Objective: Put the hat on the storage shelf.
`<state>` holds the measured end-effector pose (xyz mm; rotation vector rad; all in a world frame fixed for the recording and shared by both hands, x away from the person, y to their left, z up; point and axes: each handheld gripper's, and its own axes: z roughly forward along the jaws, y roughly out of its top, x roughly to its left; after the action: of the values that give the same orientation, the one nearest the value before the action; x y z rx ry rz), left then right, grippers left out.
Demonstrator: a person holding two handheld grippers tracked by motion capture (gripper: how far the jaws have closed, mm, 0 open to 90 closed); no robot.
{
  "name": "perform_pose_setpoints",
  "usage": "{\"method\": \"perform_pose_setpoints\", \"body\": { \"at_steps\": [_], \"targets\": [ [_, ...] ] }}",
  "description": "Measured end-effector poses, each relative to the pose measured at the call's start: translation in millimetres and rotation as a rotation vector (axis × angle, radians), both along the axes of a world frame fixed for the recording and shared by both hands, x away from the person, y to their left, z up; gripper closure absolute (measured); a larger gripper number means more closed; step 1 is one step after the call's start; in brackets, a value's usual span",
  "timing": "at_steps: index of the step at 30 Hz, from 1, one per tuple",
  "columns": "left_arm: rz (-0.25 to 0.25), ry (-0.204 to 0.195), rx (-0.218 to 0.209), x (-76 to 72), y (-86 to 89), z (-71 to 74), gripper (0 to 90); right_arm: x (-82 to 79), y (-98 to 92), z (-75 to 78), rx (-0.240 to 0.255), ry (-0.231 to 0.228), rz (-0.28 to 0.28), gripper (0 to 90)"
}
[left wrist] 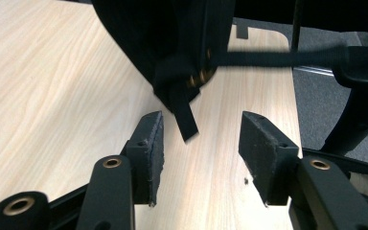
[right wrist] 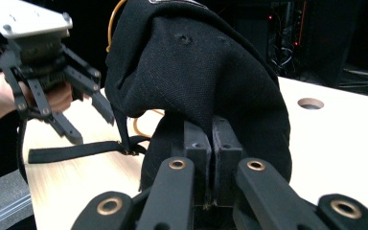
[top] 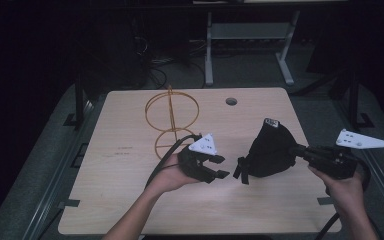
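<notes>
Right hand-held gripper (right wrist: 206, 158) clamps black cap (right wrist: 196, 76) | left hand-held gripper (left wrist: 201, 143) agape | label unreadable

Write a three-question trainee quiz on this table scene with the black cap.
1. True or false: the right gripper is clamped on the black cap.
2. What dangles between the open pads of the left gripper? A) a strap B) a wire stand C) a cable
3. Fill in: behind the left gripper, on the table, stands a yellow ____ stand.

Key: 1 true; 2 A; 3 wire.
</notes>
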<state>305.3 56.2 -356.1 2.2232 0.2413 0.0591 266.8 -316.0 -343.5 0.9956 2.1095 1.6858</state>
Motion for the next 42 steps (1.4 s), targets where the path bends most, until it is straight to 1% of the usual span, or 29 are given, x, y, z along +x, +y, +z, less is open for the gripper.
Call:
{"method": "perform_pose_setpoints", "body": {
  "at_steps": [1,3,5,8,10,15,16,20,21,23,25,26,28,29,33,34,36,38,40,41,42],
  "targets": [
    [0.010,-0.009,0.000,-0.4,1.8,-2.7,48.4,0.7,-0.7,1.9,0.003,-0.001,0.003,87.5],
    [0.020,0.001,0.000,0.0,5.8,-7.1,47.5,2.5,-2.4,5.8,0.012,0.001,0.010,87.4],
    [0.031,0.003,-0.004,-0.9,9.9,-11.2,47.2,4.1,-3.2,9.1,0.006,0.005,0.013,87.5],
    [0.036,0.001,-0.002,-3.5,14.1,-16.1,46.4,6.8,-3.6,14.5,-0.016,0.007,0.019,87.4],
    [0.033,-0.006,0.008,-6.0,17.0,-19.6,46.1,8.3,-2.9,18.3,-0.027,0.010,0.021,87.4],
    [0.032,-0.001,0.020,-11.4,24.9,-29.6,45.3,13.6,-0.7,26.8,-0.038,0.012,0.030,87.4],
    [0.029,-0.006,0.022,-12.0,26.3,-30.7,44.9,14.9,0.1,29.2,-0.043,0.015,0.032,87.4],
    [0.050,-0.010,0.021,-16.5,33.5,-37.0,41.2,17.1,3.2,36.1,-0.050,0.005,0.035,87.4],
    [0.062,-0.009,0.016,-17.7,35.2,-39.3,39.6,17.4,4.1,38.1,-0.052,0.002,0.037,87.4],
    [0.068,0.002,0.003,-19.7,38.9,-44.3,38.3,18.6,5.4,42.0,-0.054,-0.005,0.039,87.4],
    [0.075,-0.001,0.020,-20.9,41.5,-48.5,37.8,19.6,6.5,44.5,-0.049,-0.004,0.038,87.4],
    [0.077,-0.001,0.030,-21.3,42.2,-49.8,37.2,20.3,7.3,45.8,-0.052,-0.007,0.039,87.4],
    [0.085,-0.006,0.030,-23.0,44.1,-51.0,36.4,21.4,9.4,48.6,-0.052,-0.009,0.039,87.4],
    [0.085,0.001,0.026,-24.0,44.9,-51.6,36.3,21.8,10.6,49.9,-0.052,-0.010,0.042,87.4],
    [0.082,-0.018,0.045,-26.1,49.7,-52.5,34.6,26.8,16.8,55.9,-0.071,-0.003,0.052,87.4],
    [0.084,-0.025,0.044,-26.1,51.7,-52.1,34.5,27.8,18.1,57.2,-0.073,-0.003,0.053,87.4],
    [0.092,-0.032,0.023,-26.3,55.6,-52.4,33.9,31.5,22.9,61.7,-0.077,-0.007,0.061,87.4],
    [0.094,-0.032,0.032,-26.0,57.8,-53.2,33.8,34.0,26.9,65.1,-0.079,-0.009,0.065,87.4],
    [0.096,-0.040,0.039,-26.2,59.2,-55.7,33.3,36.9,31.1,68.3,-0.083,-0.011,0.073,87.5],
    [0.097,-0.035,0.046,-27.3,59.7,-57.0,33.3,38.8,33.4,70.3,-0.087,-0.011,0.076,87.4],
    [0.093,-0.043,0.052,-27.8,60.1,-58.4,33.3,40.8,35.5,72.2,-0.088,-0.014,0.080,87.5]
  ]
}}
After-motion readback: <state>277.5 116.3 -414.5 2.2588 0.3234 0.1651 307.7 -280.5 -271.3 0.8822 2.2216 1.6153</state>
